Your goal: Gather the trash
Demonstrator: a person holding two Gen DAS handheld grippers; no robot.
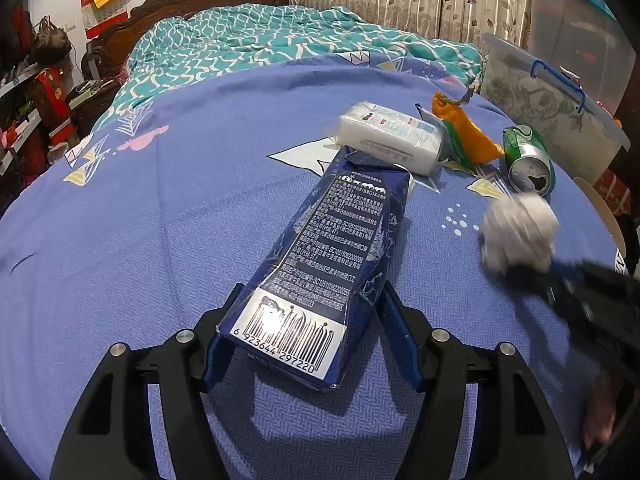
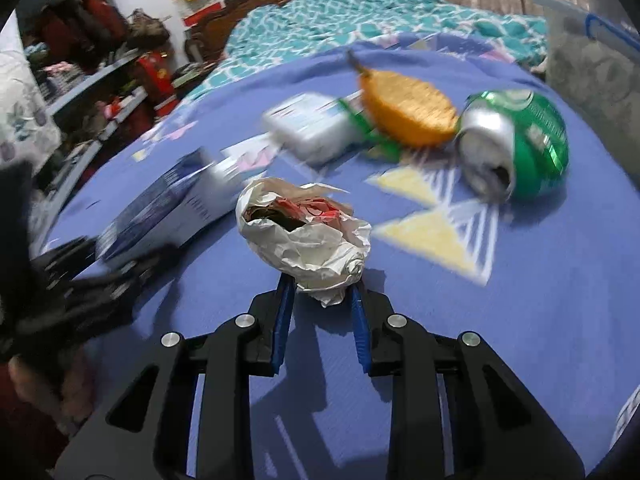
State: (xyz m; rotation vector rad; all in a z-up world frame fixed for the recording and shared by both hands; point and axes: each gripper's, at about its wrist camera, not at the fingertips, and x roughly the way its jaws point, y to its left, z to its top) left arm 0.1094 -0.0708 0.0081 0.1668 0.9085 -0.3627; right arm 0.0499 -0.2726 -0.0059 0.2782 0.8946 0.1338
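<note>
- A bed [image 1: 168,184] covered by a blue sheet fills both views; a teal quilt [image 1: 240,44] is bunched at the upper centre, before a carved headboard [image 1: 188,0].
- Only in the left view is a clear storage box [image 1: 548,108] with a blue latch shown sharply at the upper right; only in the right view are cluttered shelves [image 2: 92,80] seen at the upper left.
- The left gripper [image 1: 306,322] is angled down at the sheet, its blue pads pressed on the near end of a dark blue carton [image 1: 332,248]; the barcode is turned up, at lower centre.
- The carton appears in the right view only as a blur at the left.
- The right gripper [image 2: 320,292] is angled down, its jaws narrow and clamped on the lower tail of a crumpled white paper ball [image 2: 308,236] at centre frame.
- Red scraps inside the ball are seen only in the right view; in the left view it is a white blur at the right.
- A dented green can [image 2: 516,144] lies on its side at the upper right.
- A white tissue pack [image 1: 392,140] and an orange wrapper [image 1: 464,132] lie between carton and can.
</note>
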